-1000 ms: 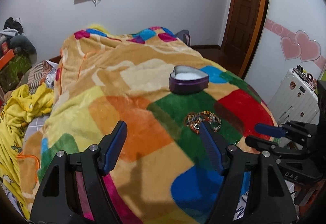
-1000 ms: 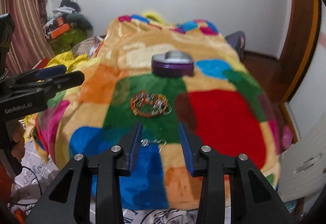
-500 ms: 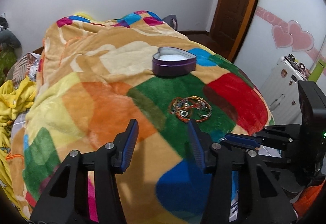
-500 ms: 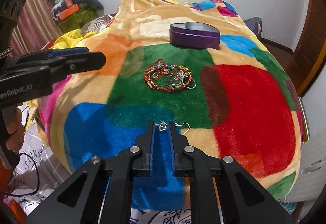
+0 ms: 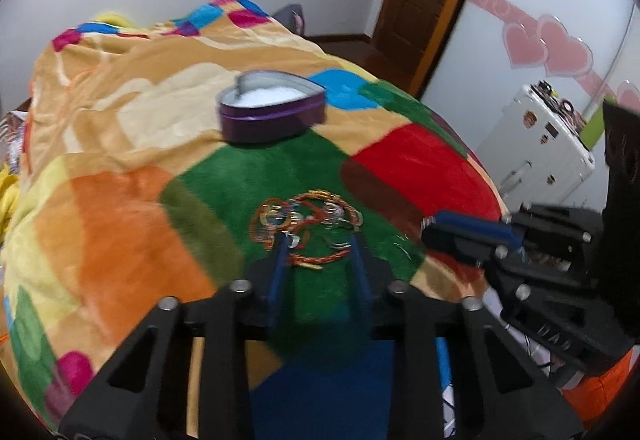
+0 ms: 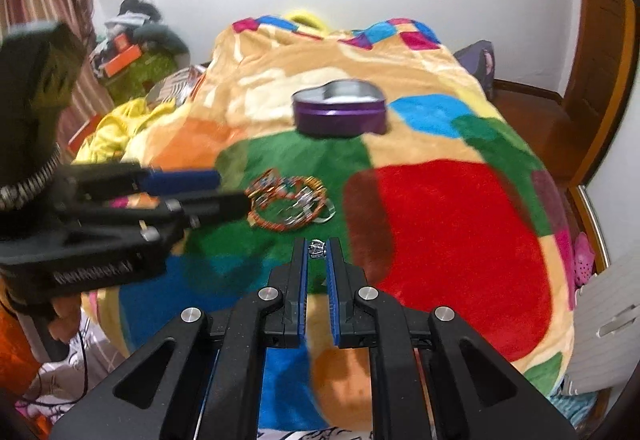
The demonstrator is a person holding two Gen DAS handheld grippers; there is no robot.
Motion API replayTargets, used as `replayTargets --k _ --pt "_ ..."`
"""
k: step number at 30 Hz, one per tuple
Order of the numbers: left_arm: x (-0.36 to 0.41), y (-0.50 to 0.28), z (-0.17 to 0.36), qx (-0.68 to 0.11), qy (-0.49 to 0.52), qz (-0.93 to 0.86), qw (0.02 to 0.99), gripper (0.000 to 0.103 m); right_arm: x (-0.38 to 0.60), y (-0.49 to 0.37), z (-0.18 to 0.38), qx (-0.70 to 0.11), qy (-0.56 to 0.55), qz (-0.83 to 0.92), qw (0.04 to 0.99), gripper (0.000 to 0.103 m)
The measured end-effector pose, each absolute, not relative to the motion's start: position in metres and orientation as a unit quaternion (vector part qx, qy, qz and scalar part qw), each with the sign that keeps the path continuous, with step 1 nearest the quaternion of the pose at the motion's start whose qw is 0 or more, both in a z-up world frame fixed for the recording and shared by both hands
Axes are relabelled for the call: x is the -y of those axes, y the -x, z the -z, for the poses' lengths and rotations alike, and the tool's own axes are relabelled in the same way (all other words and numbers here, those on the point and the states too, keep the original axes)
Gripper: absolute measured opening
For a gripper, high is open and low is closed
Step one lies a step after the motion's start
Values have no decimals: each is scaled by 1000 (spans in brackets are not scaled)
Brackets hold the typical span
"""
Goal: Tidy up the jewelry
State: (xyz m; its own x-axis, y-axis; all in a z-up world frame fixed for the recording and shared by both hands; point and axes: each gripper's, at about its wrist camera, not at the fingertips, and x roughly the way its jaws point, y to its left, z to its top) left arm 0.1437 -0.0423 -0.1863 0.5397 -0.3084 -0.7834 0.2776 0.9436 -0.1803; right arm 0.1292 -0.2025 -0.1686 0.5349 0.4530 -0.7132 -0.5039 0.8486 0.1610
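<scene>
In the left wrist view, the left hand-held gripper [image 5: 318, 240] is open to a medium width, and its two blue fingers stand on both sides of the near part of the pile of bracelets [image 5: 306, 222]. This pile of orange and red cords with silver pieces lies on the green patch of the colourful blanket [image 5: 120, 224] on the bed. The picture is blurred here, so I cannot tell if the fingers touch the pile. Farther back on the blanket stands the purple heart-shaped tin [image 5: 272, 112], open and with a white inside — it is well apart from the pile. At the right side the right hand-held gripper [image 5: 430, 230] is seen from the side.

In the right wrist view, the right hand-held gripper [image 6: 317, 250] is narrow and holds a small silver earring [image 6: 317, 247] between its fingertips, above the green patch. The bracelets [image 6: 286, 206] lie just beyond it, and the tin [image 6: 340, 112] stands farther back. The left hand-held gripper [image 6: 230, 192] comes in from the left — its tips are at the left edge of the pile.
</scene>
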Motion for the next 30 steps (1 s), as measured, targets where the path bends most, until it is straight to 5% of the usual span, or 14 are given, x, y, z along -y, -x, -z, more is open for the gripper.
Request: replayTargets --k 30 --pt "44 -163 190 -456 47 167 873 21 223 -152 151 -366 17 -252 896 8"
